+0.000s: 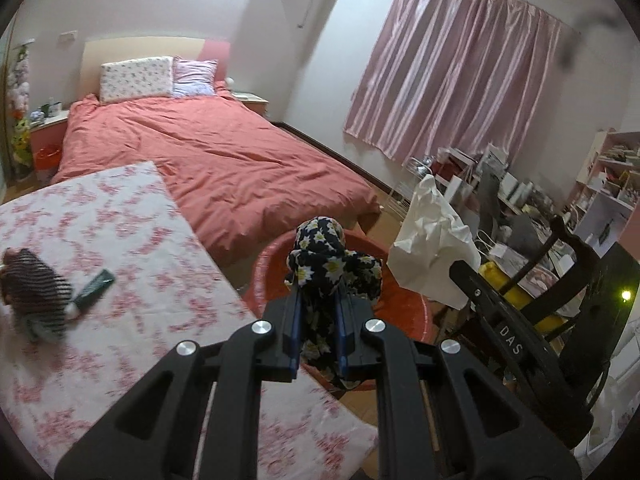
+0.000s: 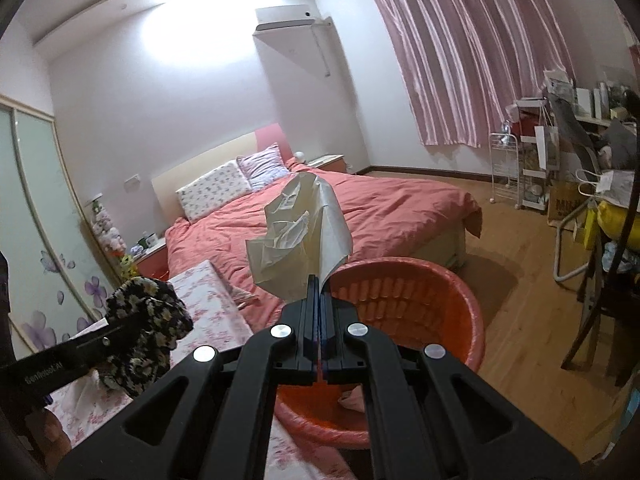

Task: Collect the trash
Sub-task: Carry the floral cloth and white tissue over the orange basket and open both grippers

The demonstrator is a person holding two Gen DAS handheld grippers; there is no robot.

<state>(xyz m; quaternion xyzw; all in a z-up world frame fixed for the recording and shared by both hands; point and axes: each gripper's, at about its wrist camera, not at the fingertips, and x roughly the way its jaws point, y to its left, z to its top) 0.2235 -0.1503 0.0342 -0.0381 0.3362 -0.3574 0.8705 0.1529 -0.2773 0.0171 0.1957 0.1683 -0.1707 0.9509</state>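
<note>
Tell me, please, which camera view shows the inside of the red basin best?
The right wrist view: the red basin lies open beyond the right gripper, showing its ribbed inner wall and a pinkish scrap at the bottom. In the left wrist view, the flowered cloth in the left gripper hides most of it.

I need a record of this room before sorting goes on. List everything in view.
floral cloth: one, dark with yellow-white flowers, clamped in the left gripper above the basin
white bag: one, off-white, crumpled, clamped in the right gripper
basin: one, red plastic, on the floor beside the table
table: one, pink-flowered cover, near the foot of the bed
striped cloth: one, dark with pale stripes, on the table
remote: one, dark green, on the table beside the striped cloth
bed: one, salmon duvet, two pillows
curtain: one, pink, closed
left gripper: black, blue pads
right gripper: black, shut
</note>
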